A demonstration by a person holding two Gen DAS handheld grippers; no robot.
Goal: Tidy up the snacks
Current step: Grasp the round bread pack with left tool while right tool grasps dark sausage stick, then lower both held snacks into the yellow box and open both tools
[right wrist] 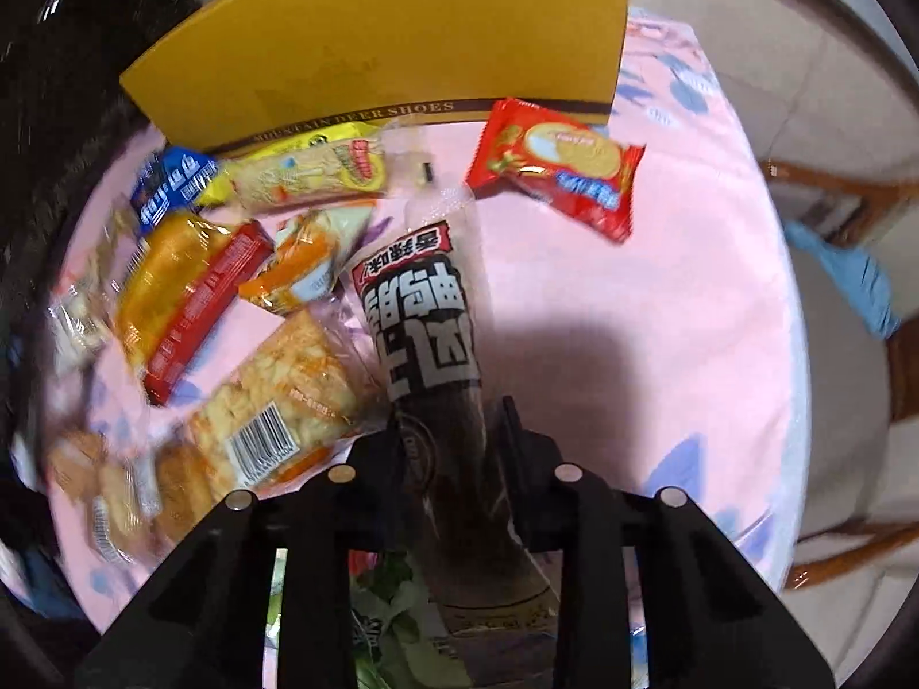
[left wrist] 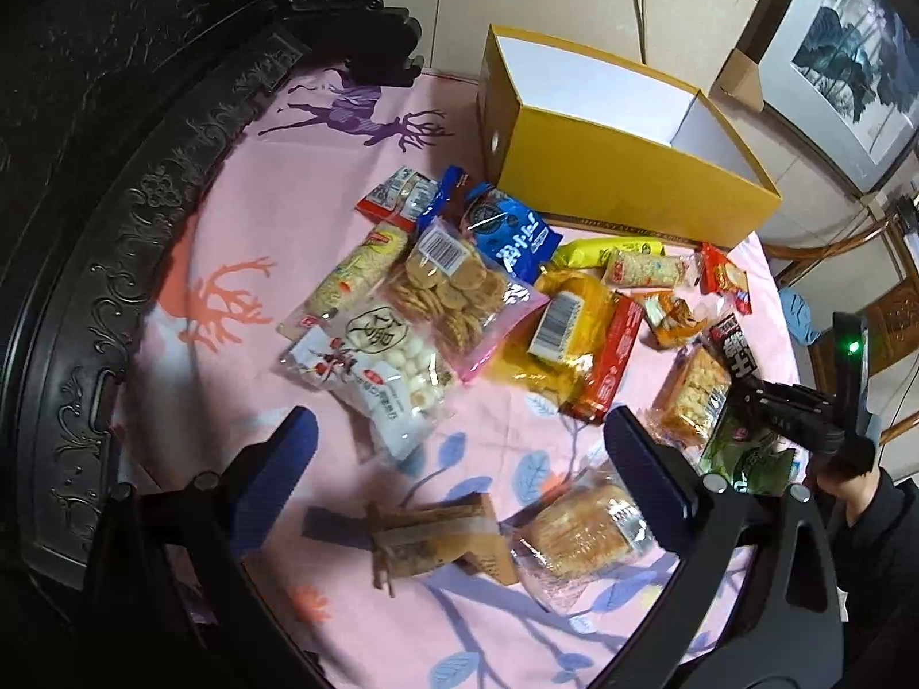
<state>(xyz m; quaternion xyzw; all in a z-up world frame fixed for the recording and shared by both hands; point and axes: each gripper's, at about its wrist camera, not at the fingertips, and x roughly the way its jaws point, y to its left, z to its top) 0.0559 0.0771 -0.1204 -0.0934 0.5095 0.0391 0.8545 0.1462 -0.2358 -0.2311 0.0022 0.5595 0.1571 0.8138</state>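
The yellow box (right wrist: pixel 379 40) carries "MOUNTAIN DEER SHOES" in gold capitals along the dark band at its base (only the last two words are sharp). The dark packet (right wrist: pixel 422 316) bears large white Chinese characters, seen upside down, with a small red strip of more characters. Barcodes show on the cracker pack (right wrist: pixel 270 396) and the cookie bag (left wrist: pixel 454 281); their digits are unreadable.

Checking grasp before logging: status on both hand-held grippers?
Right hand-held gripper shut on dark snack packet. Left hand-held gripper open, empty. Yellow box open, path clear.
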